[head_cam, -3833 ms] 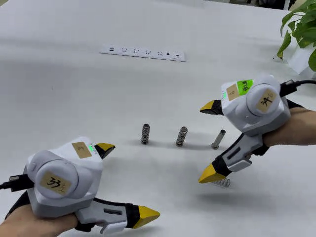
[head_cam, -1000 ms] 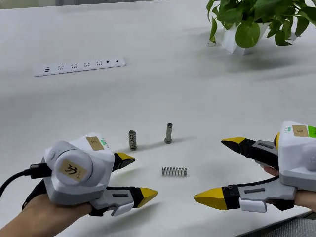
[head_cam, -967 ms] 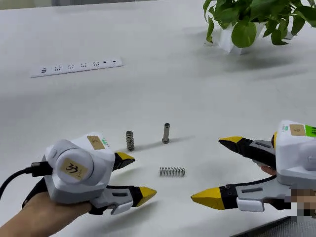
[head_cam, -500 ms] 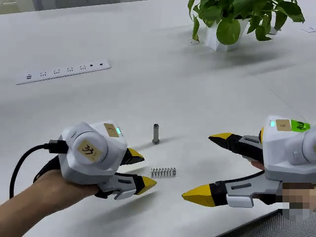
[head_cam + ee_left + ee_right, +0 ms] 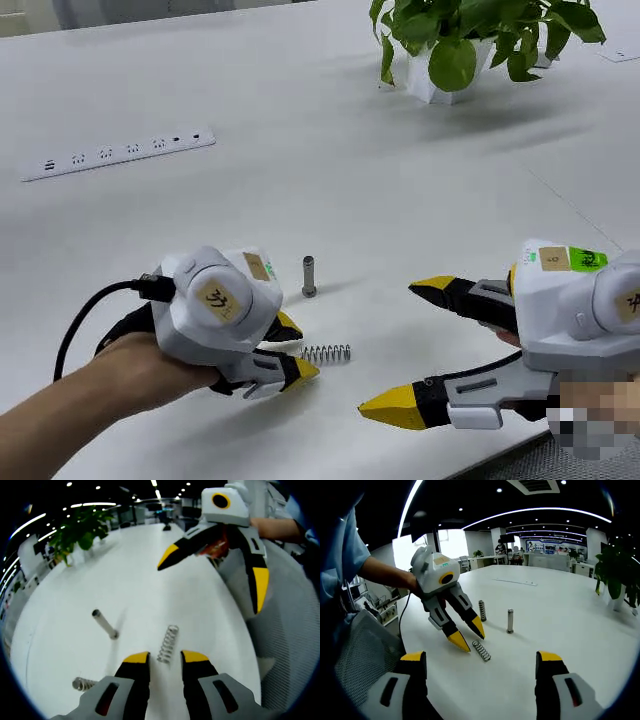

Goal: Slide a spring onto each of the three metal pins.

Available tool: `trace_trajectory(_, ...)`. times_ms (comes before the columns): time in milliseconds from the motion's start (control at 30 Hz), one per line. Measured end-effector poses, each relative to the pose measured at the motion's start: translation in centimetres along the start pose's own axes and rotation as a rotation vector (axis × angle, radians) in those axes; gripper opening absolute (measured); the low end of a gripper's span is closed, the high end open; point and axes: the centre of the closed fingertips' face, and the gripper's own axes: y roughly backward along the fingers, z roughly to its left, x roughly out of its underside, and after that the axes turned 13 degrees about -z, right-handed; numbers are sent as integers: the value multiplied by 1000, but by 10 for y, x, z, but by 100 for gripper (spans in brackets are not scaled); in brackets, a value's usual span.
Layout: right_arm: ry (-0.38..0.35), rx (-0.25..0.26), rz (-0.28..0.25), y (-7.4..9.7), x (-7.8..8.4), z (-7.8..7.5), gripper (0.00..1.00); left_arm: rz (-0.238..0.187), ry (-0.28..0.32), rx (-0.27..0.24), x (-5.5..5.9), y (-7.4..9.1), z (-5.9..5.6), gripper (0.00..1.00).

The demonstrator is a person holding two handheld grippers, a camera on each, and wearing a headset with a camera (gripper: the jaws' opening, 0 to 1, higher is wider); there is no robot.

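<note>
Your left gripper (image 5: 298, 350) sits low on the table (image 5: 400, 200) in the head view. Its jaws are a narrow gap apart and empty, with the tips at the near end of the loose spring (image 5: 325, 353), which lies flat on its side. That narrow set suits so thin a part, I judge, because little closing is left before the coils are pinched. Your right gripper (image 5: 408, 346) is spread wide and empty, held back to the right of the spring, which probably keeps it out of the left's way. The bare pin (image 5: 309, 277) stands upright just beyond the spring, its top free to take it. A power strip (image 5: 120, 155) and a plant (image 5: 460, 40) sit well away.

In the left gripper view, the spring runs straight out from between your 2 yellow tips, with its near end just inside the gap. You are lined up along its length, not across it. I cannot tell whether either tip touches it. The bare pin stands to its left, and 1 sprung pin (image 5: 84, 684) sits at lower left.

In the right gripper view, your own jaws stand well apart, with the spring ahead between them. The left gripper's tips sit on either side of the spring's end, not closed. The bare pin and the sprung pin stand side by side behind it. I judge this loose spring is meant for the bare pin.
</note>
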Motion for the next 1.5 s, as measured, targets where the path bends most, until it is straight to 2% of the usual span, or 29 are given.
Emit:
trace_trajectory(233, -6, 0, -5, -1, 0, 0, 91, 38, 4, 34, 2, -6, -1, 23)
trace_trajectory(467, -11, 1, -9, -1, -1, 0, 91, 65, -6, 51, 3, -10, -2, 20)
trace_trajectory(567, -13, 0, -9, -1, -1, 0, 91, 81, 7, 51, 4, -10, -1, 20)
trace_trajectory(700, -10, -2, -4, -1, 0, 0, 91, 122, -57, 61, 6, -8, -1, 19)
trace_trajectory(1133, -13, -8, 7, -1, 2, 3, 91, 150, -89, 82, 7, -8, -3, 14)
trace_trajectory(1333, -18, -8, 14, -1, 3, 2, 91, 165, -129, 83, 7, -7, -4, 11)
trace_trajectory(1500, -18, -8, 14, -2, 3, 2, 91, 171, -120, 80, 8, -6, -3, 11)
